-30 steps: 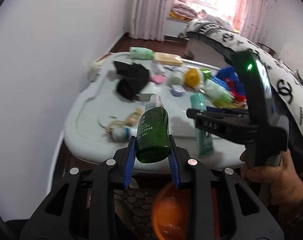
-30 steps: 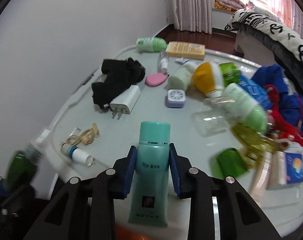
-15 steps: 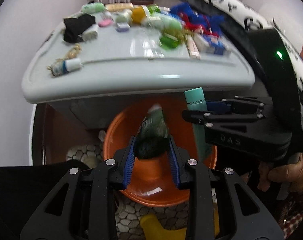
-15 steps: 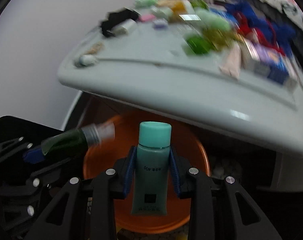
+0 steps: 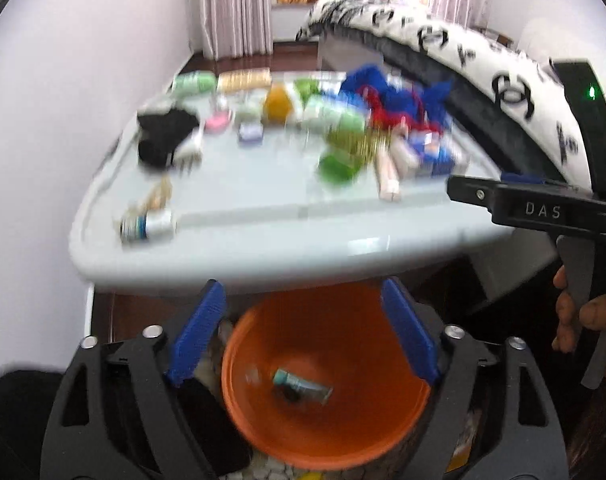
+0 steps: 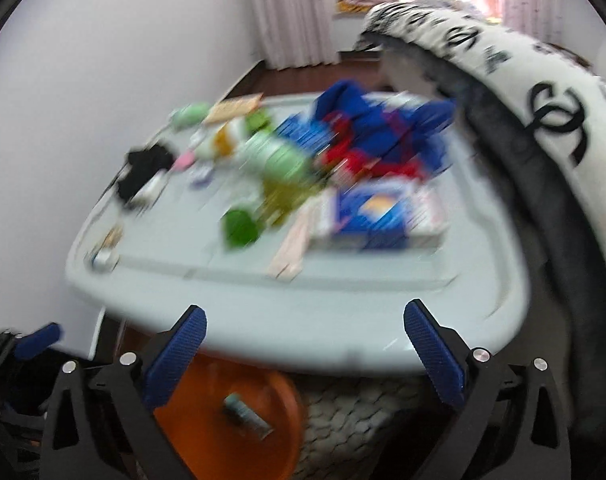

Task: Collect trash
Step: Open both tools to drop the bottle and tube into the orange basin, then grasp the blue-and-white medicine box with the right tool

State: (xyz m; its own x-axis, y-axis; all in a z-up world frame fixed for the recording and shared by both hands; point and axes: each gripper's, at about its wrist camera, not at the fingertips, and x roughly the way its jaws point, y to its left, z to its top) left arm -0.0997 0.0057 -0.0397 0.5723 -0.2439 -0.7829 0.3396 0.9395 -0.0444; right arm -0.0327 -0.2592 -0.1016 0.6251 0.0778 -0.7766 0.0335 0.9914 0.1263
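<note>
An orange basin [image 5: 327, 420] stands on the floor under the front edge of the pale table [image 5: 263, 248]. A teal tube [image 5: 303, 385] lies inside it, with a dark shape beside it; the tube also shows in the right wrist view [image 6: 247, 414]. My left gripper [image 5: 303, 332] is open and empty above the basin. My right gripper [image 6: 303, 354] is open and empty, to the right of the basin [image 6: 279, 440]. The table carries blurred trash: a green bottle [image 5: 337, 166], a small white-and-blue bottle [image 5: 149, 224], a blue-and-white box [image 6: 379, 216].
Black cloth [image 5: 165, 136] with a white charger lies at the table's left. Blue and red fabric [image 6: 379, 136] lies at the back right. A bed with a patterned cover [image 5: 483, 64] runs along the right. A white wall is on the left. Pebble floor [image 6: 355, 412] surrounds the basin.
Both grippers opened. The green bottle left my left gripper and the teal tube left my right gripper; the tube now lies in the orange basin. Both views tilted up toward the table.
</note>
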